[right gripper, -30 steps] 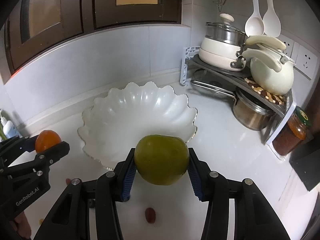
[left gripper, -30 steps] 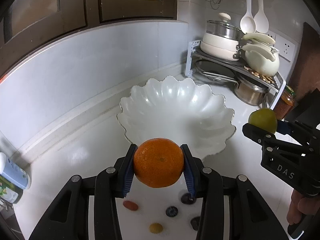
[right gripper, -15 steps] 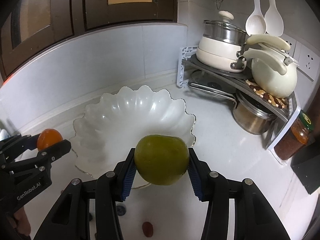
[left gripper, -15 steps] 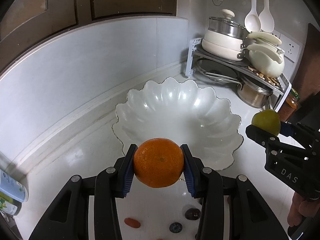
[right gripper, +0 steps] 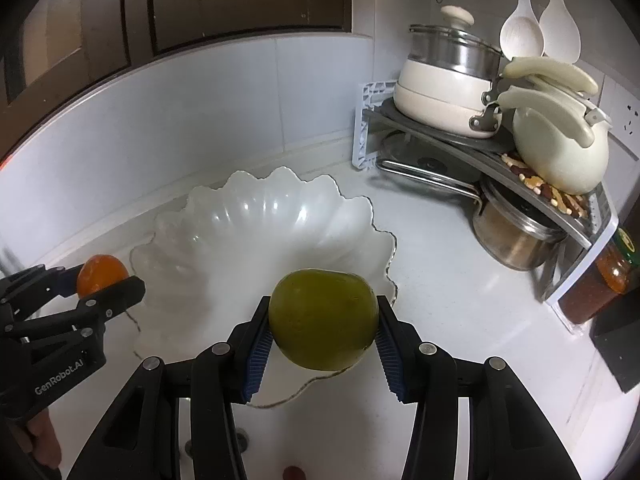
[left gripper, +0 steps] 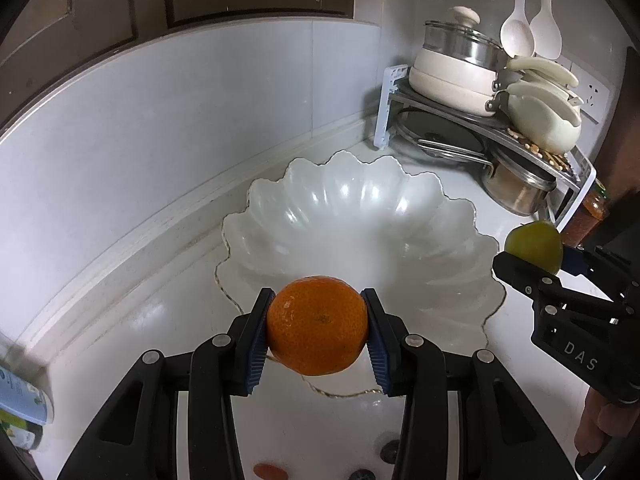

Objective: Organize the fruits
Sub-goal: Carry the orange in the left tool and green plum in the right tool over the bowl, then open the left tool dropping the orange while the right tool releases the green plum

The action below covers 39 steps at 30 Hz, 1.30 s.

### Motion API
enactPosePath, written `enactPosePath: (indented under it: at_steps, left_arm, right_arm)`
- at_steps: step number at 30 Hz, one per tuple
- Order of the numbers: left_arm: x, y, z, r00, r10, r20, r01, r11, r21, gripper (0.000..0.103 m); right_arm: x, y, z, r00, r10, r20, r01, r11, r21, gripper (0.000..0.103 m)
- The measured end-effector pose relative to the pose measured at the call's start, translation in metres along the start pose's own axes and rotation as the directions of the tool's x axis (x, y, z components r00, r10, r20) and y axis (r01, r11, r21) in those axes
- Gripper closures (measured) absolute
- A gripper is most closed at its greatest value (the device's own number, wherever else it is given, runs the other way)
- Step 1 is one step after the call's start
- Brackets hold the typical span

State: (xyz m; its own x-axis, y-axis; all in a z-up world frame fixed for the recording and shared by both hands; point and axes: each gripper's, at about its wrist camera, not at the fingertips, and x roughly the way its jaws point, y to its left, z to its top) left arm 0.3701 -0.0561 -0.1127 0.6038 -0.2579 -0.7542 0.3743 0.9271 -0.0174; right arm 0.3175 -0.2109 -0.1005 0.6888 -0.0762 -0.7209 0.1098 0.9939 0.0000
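Observation:
My left gripper [left gripper: 317,328] is shut on an orange [left gripper: 317,325] and holds it over the near rim of a white scalloped bowl [left gripper: 360,216]. My right gripper [right gripper: 323,326] is shut on a green fruit [right gripper: 323,320] and holds it over the bowl's near right rim [right gripper: 248,216]. The bowl has nothing in it. In the left wrist view the right gripper [left gripper: 536,258] with the green fruit [left gripper: 534,245] is at the bowl's right edge. In the right wrist view the left gripper [right gripper: 100,280] with the orange [right gripper: 101,274] is at the bowl's left edge.
A corner rack [right gripper: 472,148] with white pots, a kettle and a steel pot stands at the back right, a jar [right gripper: 600,284] beside it. Small fruits [left gripper: 270,471] lie on the white counter below my grippers. A bottle [left gripper: 20,396] is at far left.
Both grippers have moved forward and up toward the bowl, which now looks nearer and sits under the held fruits. Both grips are unchanged.

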Motion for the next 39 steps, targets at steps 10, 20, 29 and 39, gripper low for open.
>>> enactPosePath:
  at_steps: [10, 20, 29, 39]
  left_arm:
    - [0.016, 0.005, 0.003, 1.000, 0.004, -0.031, -0.004, 1.000, -0.009, 0.060]
    - [0.031, 0.008, 0.003, 0.998, 0.003, -0.062, -0.004, 1.000, -0.013, 0.060]
    - [0.041, 0.006, 0.001, 0.996, 0.012, -0.093, -0.014, 1.000, -0.020, 0.059]
    - [0.031, 0.011, 0.004, 0.999, 0.025, -0.042, -0.026, 0.999, -0.032, 0.020]
  right_arm:
    - [0.016, 0.005, 0.001, 1.000, 0.006, -0.030, -0.006, 1.000, -0.008, 0.054]
    - [0.031, 0.004, 0.000, 0.997, 0.013, -0.070, -0.013, 1.000, 0.000, 0.054]
    - [0.038, 0.002, -0.001, 0.994, -0.007, -0.106, 0.007, 1.000, 0.003, 0.053]
    - [0.030, -0.001, 0.006, 0.996, -0.049, -0.070, 0.051, 0.998, 0.022, 0.029]
